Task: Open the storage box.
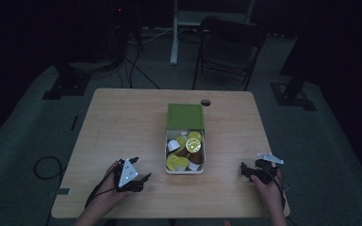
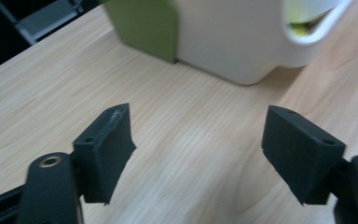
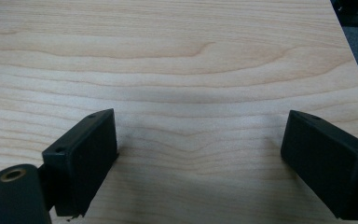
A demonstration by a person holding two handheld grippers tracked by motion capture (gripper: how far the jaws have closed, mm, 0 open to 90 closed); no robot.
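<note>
A white box with a green lid slid back stands mid-table, holding several small cups with yellow foil tops and some brown ones. To the box's left, low over the wood, a hand holds my left gripper open and empty. The left gripper view has its jaws wide apart over bare wood, with the box's white wall and green lid just ahead. My right gripper rests open near the table's front right; its jaws are spread over bare wood with nothing between them.
The wooden table has a round cable hole behind the box. A dark folding chair and a white stand are beyond the far edge. Cables lie on the grey floor at left.
</note>
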